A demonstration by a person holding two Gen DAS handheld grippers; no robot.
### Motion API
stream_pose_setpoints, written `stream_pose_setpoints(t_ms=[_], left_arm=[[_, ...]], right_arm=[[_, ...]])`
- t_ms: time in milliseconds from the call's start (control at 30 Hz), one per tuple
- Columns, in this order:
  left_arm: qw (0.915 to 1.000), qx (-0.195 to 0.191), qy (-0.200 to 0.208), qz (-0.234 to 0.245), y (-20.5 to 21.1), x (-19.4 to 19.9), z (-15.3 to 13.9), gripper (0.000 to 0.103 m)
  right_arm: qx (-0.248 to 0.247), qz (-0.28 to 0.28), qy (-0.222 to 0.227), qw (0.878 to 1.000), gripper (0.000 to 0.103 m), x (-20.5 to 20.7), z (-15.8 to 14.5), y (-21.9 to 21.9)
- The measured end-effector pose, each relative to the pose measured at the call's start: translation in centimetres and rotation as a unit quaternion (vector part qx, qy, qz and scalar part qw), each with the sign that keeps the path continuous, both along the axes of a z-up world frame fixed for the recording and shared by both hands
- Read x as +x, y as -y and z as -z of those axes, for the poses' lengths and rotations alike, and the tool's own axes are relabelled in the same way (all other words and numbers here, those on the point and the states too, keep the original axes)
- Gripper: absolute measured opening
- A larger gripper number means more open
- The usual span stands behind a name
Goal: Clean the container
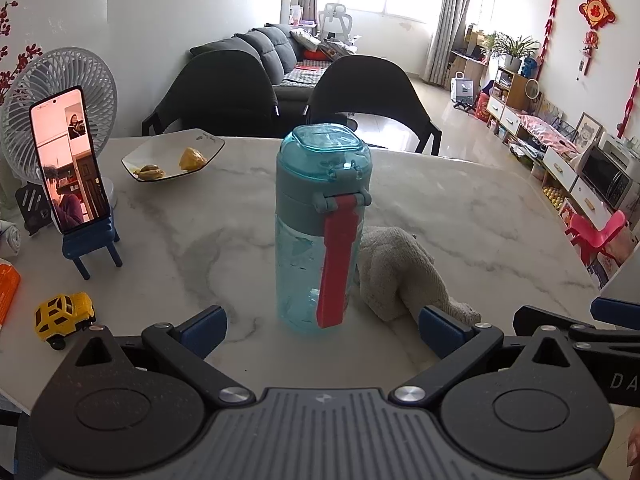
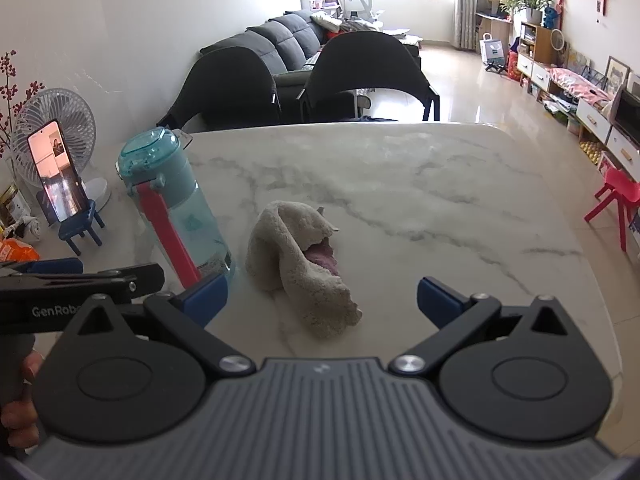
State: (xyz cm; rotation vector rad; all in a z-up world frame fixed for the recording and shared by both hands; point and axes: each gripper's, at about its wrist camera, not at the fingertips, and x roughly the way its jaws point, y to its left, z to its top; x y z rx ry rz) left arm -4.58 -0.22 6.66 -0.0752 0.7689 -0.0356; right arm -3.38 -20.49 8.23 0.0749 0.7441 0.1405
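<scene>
A teal see-through bottle [image 1: 322, 224] with a closed lid and a red strap stands upright on the marble table [image 1: 480, 216]. My left gripper [image 1: 323, 326] is open just in front of it, nothing between its blue pads. A crumpled beige cloth [image 1: 400, 276] lies right of the bottle, touching or nearly touching it. In the right wrist view the cloth [image 2: 298, 268] sits ahead of my open right gripper [image 2: 322, 298], and the bottle [image 2: 176, 204] stands at the left, by the left fingertip [image 2: 206, 294]. The left gripper's side [image 2: 72, 280] shows at the far left.
A phone [image 1: 68, 160] leans on a small blue chair-shaped stand at the left, a white fan [image 1: 60, 92] behind it. A plate [image 1: 174, 154] with food scraps sits at the back left. A yellow toy car [image 1: 64, 316] is near the front edge. Two dark chairs [image 1: 372, 96] stand beyond the table.
</scene>
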Motion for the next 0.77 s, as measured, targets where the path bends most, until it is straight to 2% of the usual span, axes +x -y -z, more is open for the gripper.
stream_pose_setpoints(t_ms=[767], left_arm=[[0.9999, 0.0, -0.014, 0.0, 0.07, 0.69, 0.55, 0.102]], right_arm=[[0.0, 0.01, -0.011, 1.0, 0.103, 0.14, 0.41, -0.09]])
